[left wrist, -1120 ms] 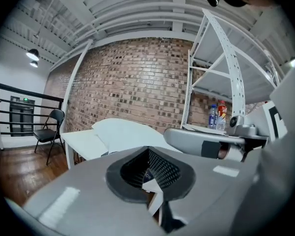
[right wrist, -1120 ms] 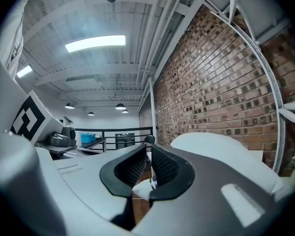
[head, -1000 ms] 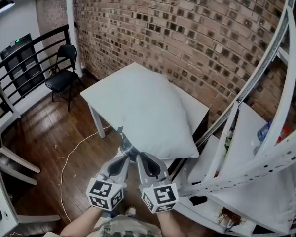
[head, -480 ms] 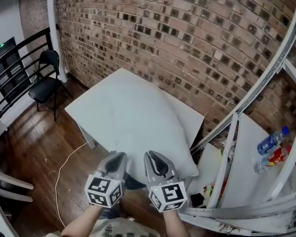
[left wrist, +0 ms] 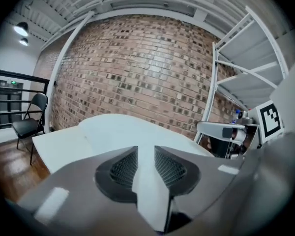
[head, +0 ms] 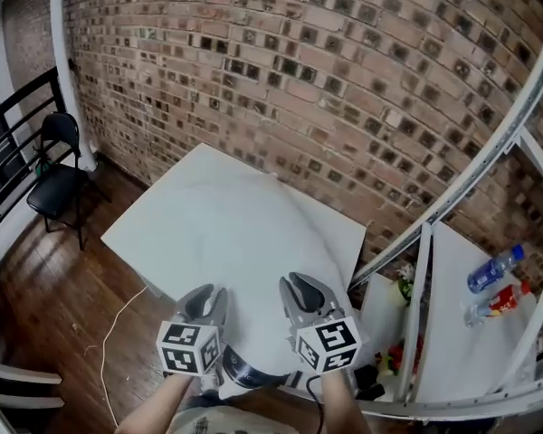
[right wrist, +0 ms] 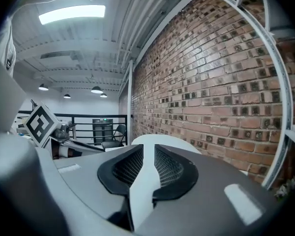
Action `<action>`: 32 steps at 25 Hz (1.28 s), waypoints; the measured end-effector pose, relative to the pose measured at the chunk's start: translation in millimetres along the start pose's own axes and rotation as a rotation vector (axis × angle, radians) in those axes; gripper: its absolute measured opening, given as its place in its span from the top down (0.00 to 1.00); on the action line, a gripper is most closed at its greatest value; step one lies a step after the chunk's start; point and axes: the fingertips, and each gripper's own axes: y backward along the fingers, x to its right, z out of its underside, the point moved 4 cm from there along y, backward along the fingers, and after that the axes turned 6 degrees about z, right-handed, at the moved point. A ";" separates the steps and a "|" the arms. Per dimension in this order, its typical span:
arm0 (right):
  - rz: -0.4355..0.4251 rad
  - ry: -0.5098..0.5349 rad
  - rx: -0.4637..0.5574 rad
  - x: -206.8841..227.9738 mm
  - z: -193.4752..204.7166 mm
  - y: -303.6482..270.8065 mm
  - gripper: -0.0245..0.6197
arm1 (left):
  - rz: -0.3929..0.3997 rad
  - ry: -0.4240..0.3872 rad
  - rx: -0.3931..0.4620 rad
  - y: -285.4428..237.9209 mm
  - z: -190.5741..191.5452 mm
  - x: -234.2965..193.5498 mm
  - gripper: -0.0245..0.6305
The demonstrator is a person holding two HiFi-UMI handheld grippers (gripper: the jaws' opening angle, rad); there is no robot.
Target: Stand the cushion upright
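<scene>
**Fingers**
- Left gripper [left wrist: 146, 151]: the pads [left wrist: 124, 168] stand a narrow slot apart, and the jaws have just been opening. White cloth of the cushion [head: 226, 242] fills the slot. It reads as lying loose between the pads, not clamped.
- Right gripper [right wrist: 148, 149]: much the same. Its pads [right wrist: 169, 168] are a slim gap apart and have just been opening. The cushion's white edge runs between them with no sure pinch.

**Outward from the fingers**
- The cushion lies flat, with its near edge at both sets of fingertips and its bulk spreading away ahead of them.
- The table [head: 344, 229] is under it, with a bare corner showing beyond the right fingers.
- A brick wall [head: 344, 80] stands past the cushion's far edge.
- Wooden floor [head: 45, 269] lies off to the left of the left fingers.
- A white shelving frame [head: 471, 333] is close on the right of the right fingers.

**Risks, as I judge them**
- The slot is thin and the stuffing is thick. Closing may catch only the cover, and the cloth could slip out on the lift.
- If one side bites before the other, the cushion may twist and flop back flat.
- The soft fill may sag or fold once it is stood up, unless it is leaned on the wall.
- A pull back toward the fingers could drag it off the table's near edge.
</scene>
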 end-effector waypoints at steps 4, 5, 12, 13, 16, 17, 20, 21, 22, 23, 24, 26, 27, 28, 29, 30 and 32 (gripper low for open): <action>0.001 0.058 -0.115 31.6 -4.5 -29.0 0.85 | 0.012 0.090 -0.074 -18.1 1.5 -31.5 0.75; -0.002 0.070 -0.143 39.0 -5.7 -35.5 0.85 | 0.015 0.114 -0.089 -21.5 2.3 -38.9 0.74; 0.010 0.100 -0.308 100.9 -1.7 -69.3 0.75 | 0.079 0.195 -0.183 -44.0 7.1 -67.4 0.61; -0.005 0.080 -0.327 107.4 0.0 -74.7 0.73 | 0.089 0.204 -0.196 -46.4 9.7 -70.6 0.58; -0.062 -0.029 -0.371 126.8 7.6 -88.3 0.67 | 0.113 0.255 -0.230 -53.2 19.9 -76.8 0.53; -0.077 -0.066 -0.385 133.8 10.4 -92.7 0.65 | 0.116 0.272 -0.237 -55.4 22.1 -78.6 0.50; -0.101 -0.135 -0.440 154.1 20.7 -106.9 0.61 | 0.127 0.317 -0.253 -61.2 25.1 -83.2 0.46; -0.107 -0.137 -0.463 160.0 25.2 -111.4 0.58 | 0.132 0.334 -0.259 -62.9 26.0 -84.6 0.46; -0.116 -0.133 -0.488 165.0 29.5 -115.8 0.56 | 0.137 0.352 -0.266 -64.8 27.2 -85.9 0.45; -0.129 -0.127 -0.512 169.0 33.5 -120.2 0.55 | 0.141 0.367 -0.274 -66.9 28.7 -87.1 0.43; -0.149 -0.126 -0.537 172.4 37.6 -124.6 0.53 | 0.143 0.379 -0.283 -69.2 30.4 -88.4 0.42; -0.200 -0.163 -0.590 179.4 46.8 -132.8 0.47 | 0.146 0.409 -0.301 -74.4 34.1 -90.4 0.38; -0.227 -0.201 -0.618 183.1 52.2 -136.4 0.44 | 0.150 0.431 -0.310 -76.6 36.0 -90.9 0.37; -0.253 -0.246 -0.648 186.5 57.8 -139.4 0.42 | 0.154 0.453 -0.318 -78.2 38.0 -91.0 0.36; -0.278 -0.290 -0.679 189.5 63.3 -141.9 0.38 | 0.158 0.471 -0.326 -79.6 39.9 -91.2 0.36; -0.302 -0.331 -0.708 192.0 68.3 -144.2 0.33 | 0.163 0.486 -0.334 -81.3 41.7 -91.4 0.36; -0.347 -0.404 -0.760 193.9 77.0 -148.9 0.28 | 0.178 0.523 -0.350 -86.1 44.8 -91.8 0.35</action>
